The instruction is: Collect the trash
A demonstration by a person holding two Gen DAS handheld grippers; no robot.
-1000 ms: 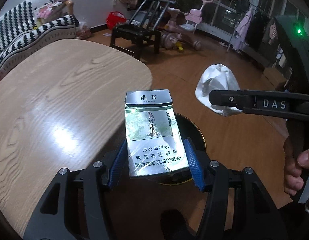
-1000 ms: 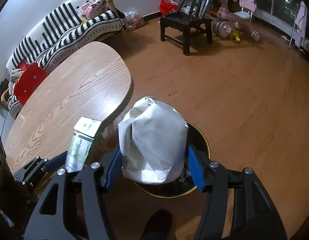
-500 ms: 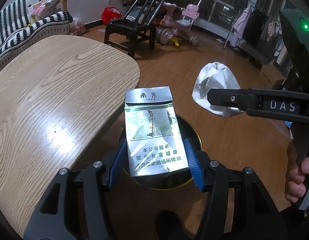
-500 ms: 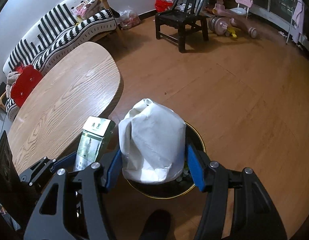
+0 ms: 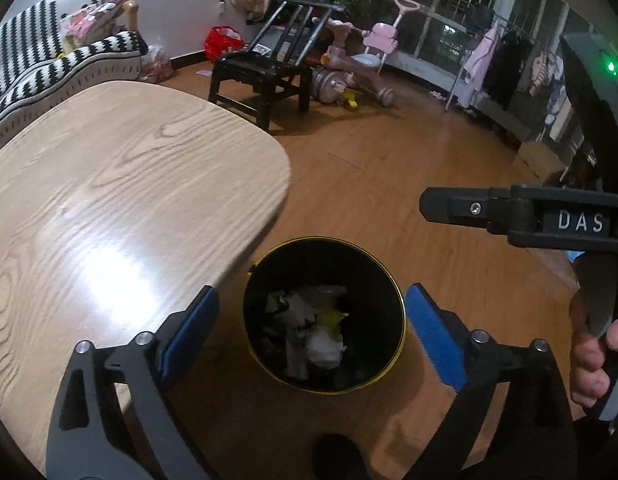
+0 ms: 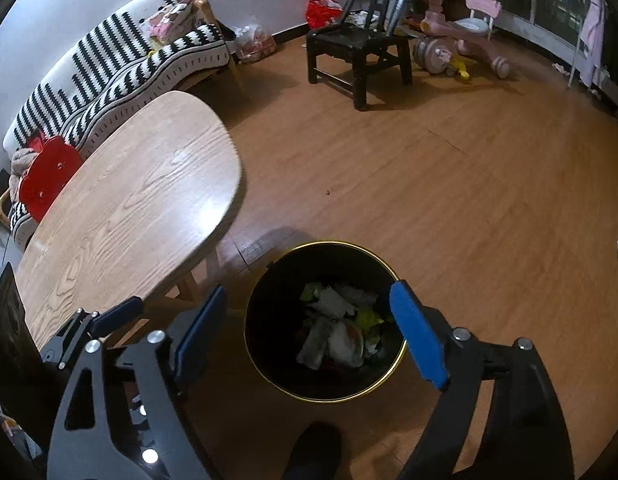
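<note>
Left wrist view: I see my left tongs (image 5: 311, 322) spread wide and empty over the black bin (image 5: 324, 314) beside the table (image 5: 109, 200); trash (image 5: 313, 334) lies inside (crumpled paper mostly). Right tongs (image 6: 307, 330) gape empty above it too.

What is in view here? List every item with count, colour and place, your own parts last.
Trash bin: one, black with gold rim, on floor beside table.
Trash: several pieces, white, yellow, green, inside bin.
Table: one, light wood, left.
Chair: one, black, far floor.
Sofa: one, black-and-white striped, by wall.
Ride-on toy: one, pink, near window.
Left gripper: open, above bin.
Right gripper: open, above bin.
</note>
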